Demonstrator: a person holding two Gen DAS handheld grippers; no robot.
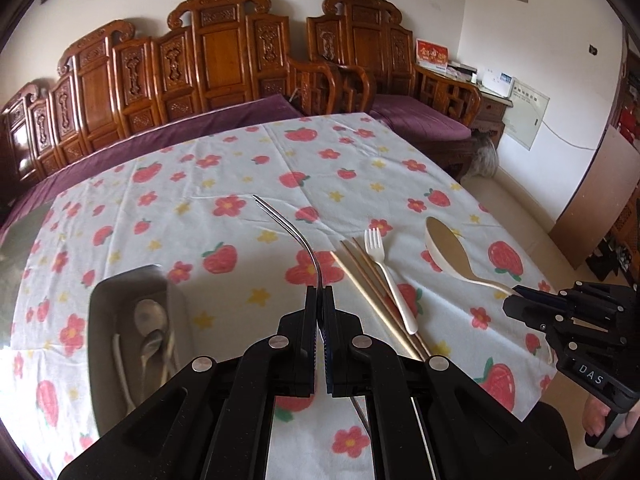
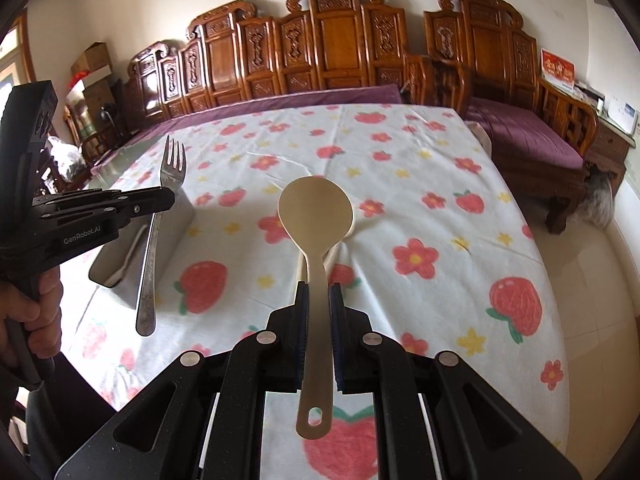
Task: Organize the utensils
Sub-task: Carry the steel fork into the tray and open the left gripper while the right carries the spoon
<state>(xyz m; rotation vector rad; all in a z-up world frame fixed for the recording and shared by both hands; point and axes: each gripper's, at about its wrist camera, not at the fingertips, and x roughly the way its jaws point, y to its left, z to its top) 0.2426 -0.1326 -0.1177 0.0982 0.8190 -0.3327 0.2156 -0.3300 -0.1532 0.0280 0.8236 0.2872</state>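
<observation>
Left tool [image 1: 320, 300] pinches metal fork [image 2: 160, 216], lifted, its long axis pointing away. Steel bin [image 1: 120, 320] lies just left of and below this tool on worktop [image 1: 240, 168]; right tool [image 2: 319, 300], clamping pale spoon [image 2: 316, 216], is farther.

A flowered cloth [image 1: 248, 168] covers the tabletop, with a carved bench [image 2: 320, 52] at 12 o'clock and purple cushions [image 2: 528, 132].
</observation>
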